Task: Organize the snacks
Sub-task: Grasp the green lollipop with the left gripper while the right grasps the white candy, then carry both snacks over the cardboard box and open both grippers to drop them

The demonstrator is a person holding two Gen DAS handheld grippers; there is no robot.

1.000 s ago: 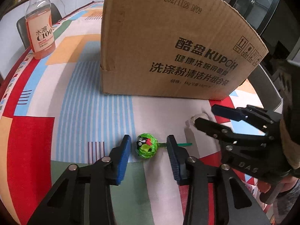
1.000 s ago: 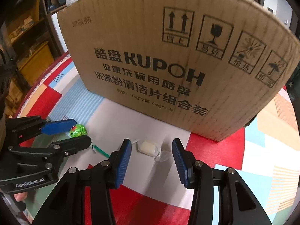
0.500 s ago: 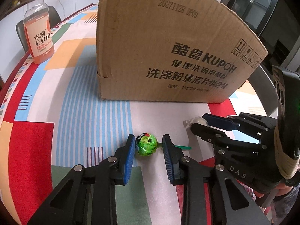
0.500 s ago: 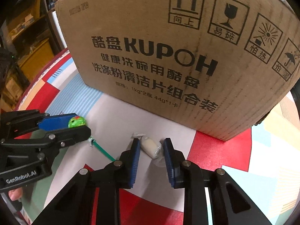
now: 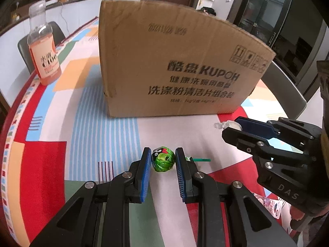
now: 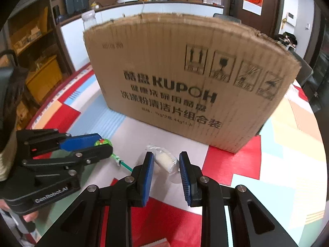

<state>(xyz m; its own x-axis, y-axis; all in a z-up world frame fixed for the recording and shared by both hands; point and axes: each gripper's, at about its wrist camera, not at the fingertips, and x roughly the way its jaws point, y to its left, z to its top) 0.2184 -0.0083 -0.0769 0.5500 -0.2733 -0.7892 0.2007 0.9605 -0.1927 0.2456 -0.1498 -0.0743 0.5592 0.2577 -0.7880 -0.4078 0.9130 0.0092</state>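
A green-wrapped lollipop (image 5: 163, 161) sits between the blue pads of my left gripper (image 5: 162, 152), which is shut on it. Its green stick (image 5: 202, 160) pokes out to the right. My right gripper (image 6: 166, 156) is shut on a white candy in clear wrap (image 6: 164, 160). Both grippers hang close over the patterned tablecloth (image 5: 92, 135), side by side, in front of the tall brown cardboard box (image 5: 174, 61). From the right wrist view the left gripper (image 6: 104, 143) shows at the left with the lollipop (image 6: 102, 142). The left wrist view shows the right gripper (image 5: 230, 126) and the candy (image 5: 226, 124).
A bottle of orange drink (image 5: 44, 49) stands at the table's far left edge. A small pink snack packet (image 5: 271, 204) lies under the right gripper's body. Grey chairs (image 5: 287, 90) stand around the table. The box (image 6: 185, 82) walls off the far side.
Both grippers have closed, the left on the lollipop, the right on the white candy. Both have since risen a little and drawn back from the box.
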